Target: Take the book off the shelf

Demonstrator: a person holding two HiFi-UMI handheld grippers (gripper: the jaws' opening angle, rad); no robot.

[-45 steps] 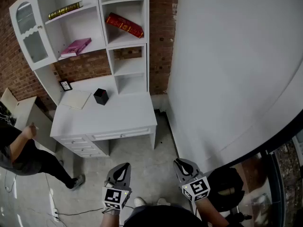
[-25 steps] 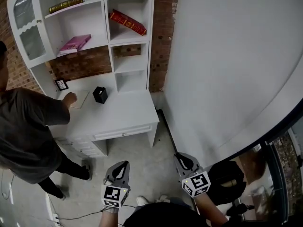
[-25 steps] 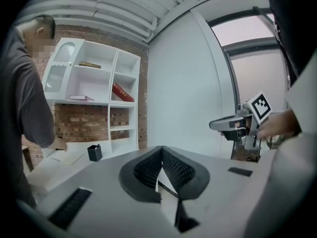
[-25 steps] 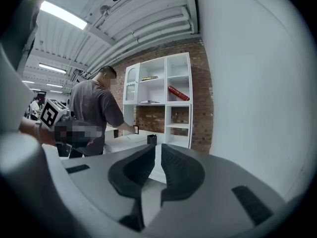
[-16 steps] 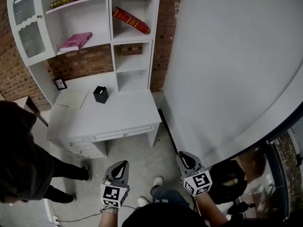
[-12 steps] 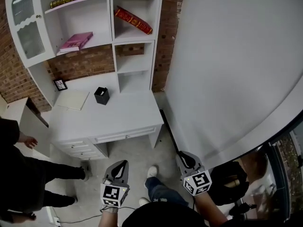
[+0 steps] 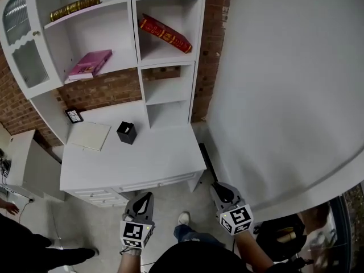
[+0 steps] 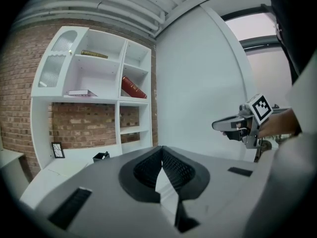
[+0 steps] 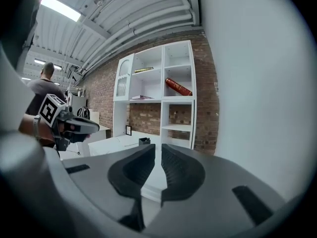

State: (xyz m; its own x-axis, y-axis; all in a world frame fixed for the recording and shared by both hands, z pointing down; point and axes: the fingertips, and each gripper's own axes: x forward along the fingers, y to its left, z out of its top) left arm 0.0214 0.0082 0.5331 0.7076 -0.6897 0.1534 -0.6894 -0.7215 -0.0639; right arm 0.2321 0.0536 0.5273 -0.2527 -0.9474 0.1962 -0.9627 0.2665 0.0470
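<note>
A red book (image 7: 166, 33) leans in the upper right compartment of the white shelf unit (image 7: 136, 50). A pink book (image 7: 90, 63) lies flat on the left shelf, with an olive book (image 7: 74, 7) on the shelf above it. My left gripper (image 7: 143, 201) and right gripper (image 7: 219, 192) hang low in front of the desk, far from the shelves, both shut and empty. The left gripper view shows the red book (image 8: 132, 87) far off and the right gripper (image 8: 218, 125) beside me. In the right gripper view the red book (image 9: 178, 87) is also distant.
On the white desk (image 7: 165, 152) stand a black pen holder (image 7: 126, 132), a flat notebook (image 7: 89, 136) and a small picture frame (image 7: 73, 115). A large white wall (image 7: 284, 95) runs along the right. A person's legs (image 7: 34, 255) show at lower left, next to a side table (image 7: 23, 164).
The desk and shelves now sit larger and nearer in the head view. The person at the left has moved away to the lower left corner. Both grippers stay low and shut.
</note>
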